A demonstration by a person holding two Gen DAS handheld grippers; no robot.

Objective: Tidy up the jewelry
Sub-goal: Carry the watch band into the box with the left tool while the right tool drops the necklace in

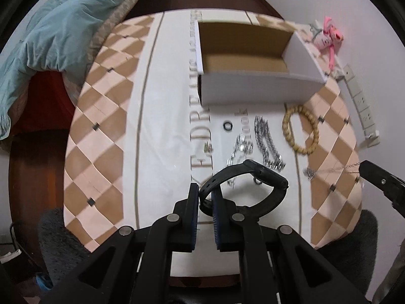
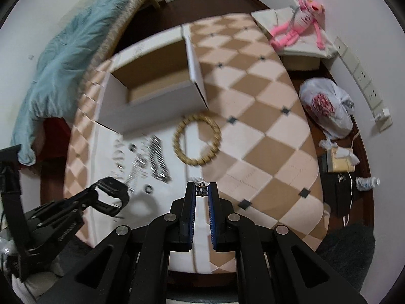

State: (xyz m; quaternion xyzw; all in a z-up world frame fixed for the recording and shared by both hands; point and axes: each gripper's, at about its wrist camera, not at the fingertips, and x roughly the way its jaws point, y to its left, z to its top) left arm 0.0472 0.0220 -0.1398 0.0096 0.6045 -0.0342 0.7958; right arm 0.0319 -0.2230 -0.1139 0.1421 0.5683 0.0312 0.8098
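Observation:
In the left wrist view my left gripper (image 1: 206, 195) is shut on the strap of a black watch (image 1: 265, 174), held above the checkered cloth. The right wrist view shows that same gripper (image 2: 88, 196) and watch (image 2: 112, 187) at lower left. My right gripper (image 2: 202, 190) is shut on a small silver piece of a thin chain (image 2: 201, 189). From the left wrist view it (image 1: 363, 168) enters at the right edge, the thin chain (image 1: 329, 169) trailing off it. A wooden bead bracelet (image 1: 300, 131), a heavy silver chain (image 1: 267, 143) and a black ring (image 1: 227, 126) lie before the open white box (image 1: 253, 86).
The cloth-covered table (image 2: 265, 131) ends close on each side. A pink plush toy (image 2: 301, 22) and a power strip (image 1: 362, 106) sit by the wall. A blue blanket (image 1: 50, 38) lies at the left. A plastic bag (image 2: 326, 106) and clutter lie on the floor at the right.

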